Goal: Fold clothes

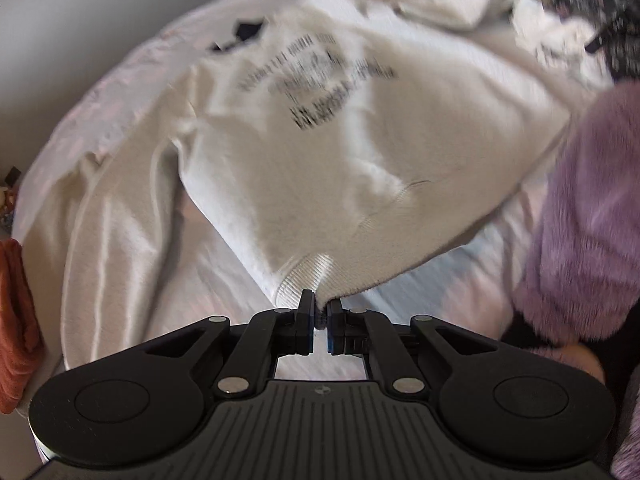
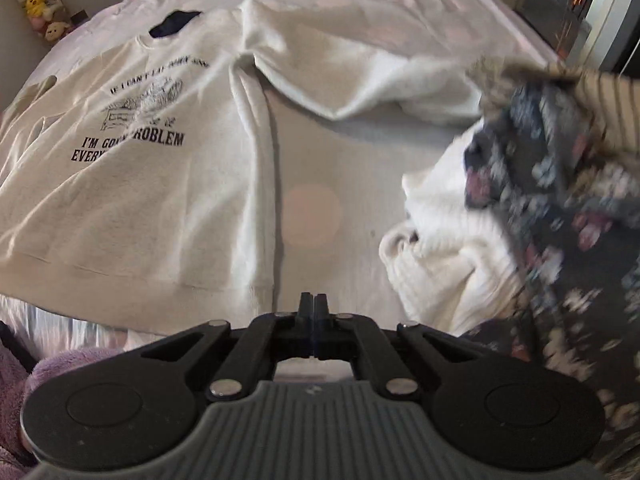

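Observation:
A white sweatshirt (image 1: 320,140) with black printed lettering lies spread on the bed, chest side up. My left gripper (image 1: 320,312) is shut on a corner of its ribbed hem, and the cloth rises from the bed towards the fingers. In the right wrist view the same sweatshirt (image 2: 140,200) lies flat at the left, with one sleeve (image 2: 340,72) bent across the sheet. My right gripper (image 2: 314,304) is shut with nothing between its fingers, and it hangs just off the sweatshirt's near right hem corner.
The pale bed sheet (image 2: 340,160) lies bare between the sweatshirt and a pile at the right: a white ribbed knit (image 2: 448,248) under a dark floral garment (image 2: 560,200). A person's fuzzy purple sleeve (image 1: 580,220) is at the right. An orange cloth (image 1: 16,320) hangs at the bed's left edge.

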Demonstrator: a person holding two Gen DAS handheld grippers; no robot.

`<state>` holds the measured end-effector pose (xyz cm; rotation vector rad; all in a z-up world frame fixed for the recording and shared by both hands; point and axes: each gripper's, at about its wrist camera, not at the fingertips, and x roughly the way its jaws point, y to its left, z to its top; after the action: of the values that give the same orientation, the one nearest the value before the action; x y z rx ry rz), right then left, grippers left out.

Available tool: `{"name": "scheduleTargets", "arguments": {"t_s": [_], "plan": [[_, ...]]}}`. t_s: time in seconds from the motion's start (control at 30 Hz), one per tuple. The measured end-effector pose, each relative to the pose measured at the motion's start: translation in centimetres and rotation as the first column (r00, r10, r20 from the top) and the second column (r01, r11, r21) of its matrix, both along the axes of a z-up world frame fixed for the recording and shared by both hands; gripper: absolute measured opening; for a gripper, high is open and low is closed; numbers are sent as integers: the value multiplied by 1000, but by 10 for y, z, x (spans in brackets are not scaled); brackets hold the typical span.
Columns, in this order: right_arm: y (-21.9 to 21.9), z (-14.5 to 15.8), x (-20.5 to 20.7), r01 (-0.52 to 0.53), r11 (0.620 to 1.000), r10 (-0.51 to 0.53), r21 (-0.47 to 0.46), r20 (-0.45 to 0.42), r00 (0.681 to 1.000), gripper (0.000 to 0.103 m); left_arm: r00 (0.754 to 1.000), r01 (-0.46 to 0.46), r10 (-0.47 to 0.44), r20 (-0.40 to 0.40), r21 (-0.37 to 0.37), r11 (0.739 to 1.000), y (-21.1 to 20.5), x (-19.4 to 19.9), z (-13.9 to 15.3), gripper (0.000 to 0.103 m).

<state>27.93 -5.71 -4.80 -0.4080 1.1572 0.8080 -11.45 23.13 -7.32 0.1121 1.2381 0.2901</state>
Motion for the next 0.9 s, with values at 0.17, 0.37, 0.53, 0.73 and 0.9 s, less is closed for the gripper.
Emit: {"name": "scheduleTargets", "arguments": {"t_s": [0.17, 0.37, 0.53, 0.73, 0.9], "plan": [[5, -30, -2, 7, 1000, -4, 29, -98, 995, 8, 997, -19, 11, -73, -117, 993, 9, 7, -22, 13], [19, -48, 3, 18, 998, -7, 59, -177, 984, 41, 988, -137, 150, 41, -226, 964, 38, -7, -1, 27], [39, -62, 6, 8, 999, 4, 53, -218, 976, 42, 882, -431, 471, 32, -355, 830, 92, -18, -13, 27], [58, -76, 7, -15, 999, 23, 33, -256, 967, 48, 789, -588, 596, -152, -467, 660, 121, -12, -65, 30], [64, -93, 14, 0, 1000, 1, 2, -280, 960, 48, 748, -651, 621, -234, -440, 618, 125, 0, -103, 32]]}}
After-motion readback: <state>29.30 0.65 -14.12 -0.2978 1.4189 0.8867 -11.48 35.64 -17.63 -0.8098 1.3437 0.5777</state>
